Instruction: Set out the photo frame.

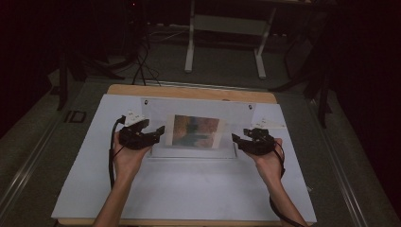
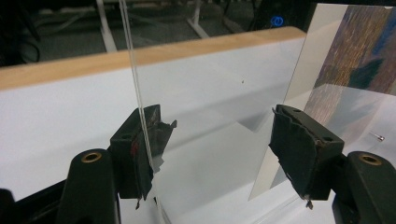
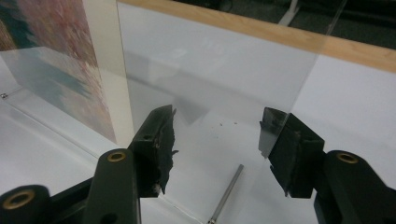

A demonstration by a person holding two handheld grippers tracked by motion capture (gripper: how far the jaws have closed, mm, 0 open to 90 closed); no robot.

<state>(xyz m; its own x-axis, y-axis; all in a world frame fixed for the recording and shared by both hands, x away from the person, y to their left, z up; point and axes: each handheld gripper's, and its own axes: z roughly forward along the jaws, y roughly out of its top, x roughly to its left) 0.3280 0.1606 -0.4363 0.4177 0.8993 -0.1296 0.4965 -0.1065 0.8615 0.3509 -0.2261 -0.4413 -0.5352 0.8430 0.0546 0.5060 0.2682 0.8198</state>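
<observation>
A clear acrylic panel (image 1: 156, 109) stands roughly upright at the middle of the white table top (image 1: 189, 189). A colourful print with a white border (image 1: 196, 131) is at its centre. My left gripper (image 1: 158, 135) sits at the panel's left end, open. In the left gripper view the clear panel's edge (image 2: 140, 98) runs across the left pad (image 2: 149, 135), and the print's border (image 2: 303, 70) reaches the right pad. My right gripper (image 1: 235, 139) is open at the right end. There the clear edge (image 3: 313, 74) meets its right pad (image 3: 275, 135), with the print (image 3: 56, 56) beside the left one.
A thin metal rod (image 3: 226, 193) lies on the table between the right gripper's jaws. Small screws (image 2: 378, 136) rest near the print. The table's wooden far edge (image 1: 189, 91) is just behind the panel. Beyond it are dark floor, cables and a white stand (image 1: 227, 28).
</observation>
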